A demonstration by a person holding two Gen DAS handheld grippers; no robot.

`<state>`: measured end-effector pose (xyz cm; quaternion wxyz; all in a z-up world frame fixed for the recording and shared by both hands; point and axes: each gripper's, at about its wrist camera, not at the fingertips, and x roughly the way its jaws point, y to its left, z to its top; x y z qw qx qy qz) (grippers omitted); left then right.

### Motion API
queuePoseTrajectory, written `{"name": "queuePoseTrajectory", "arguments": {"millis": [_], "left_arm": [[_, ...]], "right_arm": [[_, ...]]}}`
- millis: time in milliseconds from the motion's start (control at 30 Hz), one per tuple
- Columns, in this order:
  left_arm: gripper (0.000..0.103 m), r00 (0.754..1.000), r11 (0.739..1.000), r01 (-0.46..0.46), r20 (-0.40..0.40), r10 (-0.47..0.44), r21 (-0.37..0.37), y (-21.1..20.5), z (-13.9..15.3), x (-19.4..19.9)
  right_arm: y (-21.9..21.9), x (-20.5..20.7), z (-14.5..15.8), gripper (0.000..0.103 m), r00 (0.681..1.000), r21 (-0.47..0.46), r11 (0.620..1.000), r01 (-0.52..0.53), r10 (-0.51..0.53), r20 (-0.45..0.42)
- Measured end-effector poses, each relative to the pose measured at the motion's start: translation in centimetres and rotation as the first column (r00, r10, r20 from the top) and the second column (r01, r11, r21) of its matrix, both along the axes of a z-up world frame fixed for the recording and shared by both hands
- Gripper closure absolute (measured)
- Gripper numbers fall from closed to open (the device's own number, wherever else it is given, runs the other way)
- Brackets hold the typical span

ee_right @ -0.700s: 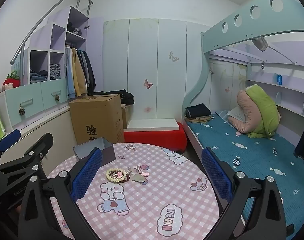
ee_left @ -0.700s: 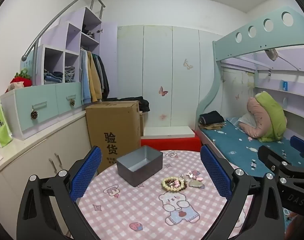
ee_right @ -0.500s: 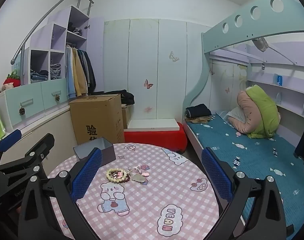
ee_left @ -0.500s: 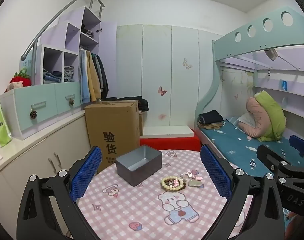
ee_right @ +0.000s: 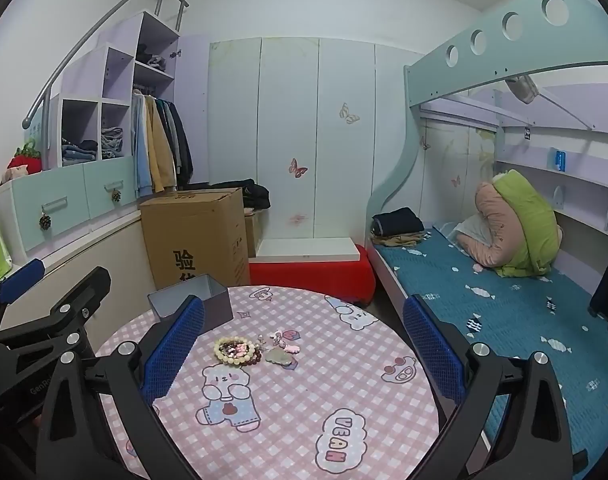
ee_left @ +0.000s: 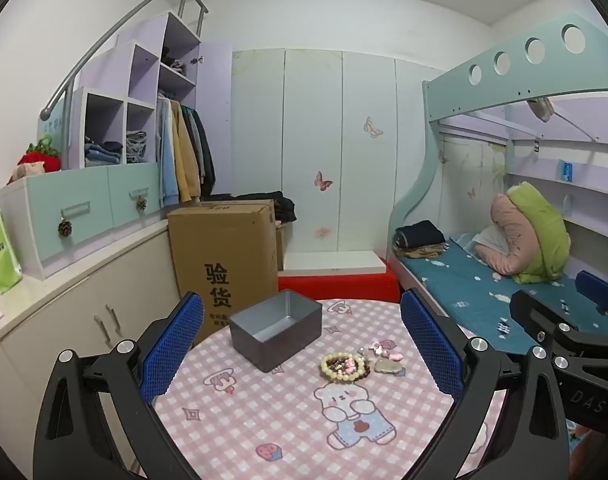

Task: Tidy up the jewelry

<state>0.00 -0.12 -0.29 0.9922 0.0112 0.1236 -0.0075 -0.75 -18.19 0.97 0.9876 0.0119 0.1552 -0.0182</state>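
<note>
Little has moved: both the left gripper [ee_left: 301, 346] and right gripper [ee_right: 304, 350] still hover wide open, empty. Snagging the loose cream beaded bracelet [ee_right: 232, 349] could scatter the small pink charms [ee_right: 284, 341] away from the grey metal box [ee_left: 275, 326].

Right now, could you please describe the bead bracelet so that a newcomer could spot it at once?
On the round table with the pink checked cloth, look just right of the open grey metal box. The bead bracelet lies flat above the printed bear; it is the one cream ring of beads, beside smaller pink trinkets.

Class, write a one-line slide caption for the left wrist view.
Open left tongs hover over a pink checked tablecloth, facing an empty grey metal box and a cream beaded bracelet.
</note>
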Motion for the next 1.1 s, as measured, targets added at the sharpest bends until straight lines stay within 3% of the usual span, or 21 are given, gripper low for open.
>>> {"name": "queuePoseTrajectory", "arguments": {"millis": [1100], "left_arm": [[0.007,1.000,1.000,0.001,0.003,-0.001,-0.002,0.01,0.27,-0.16]], "right_arm": [[-0.32,0.00,-0.04,0.006,1.000,0.004,1.000,0.002,-0.002,-0.001]]}}
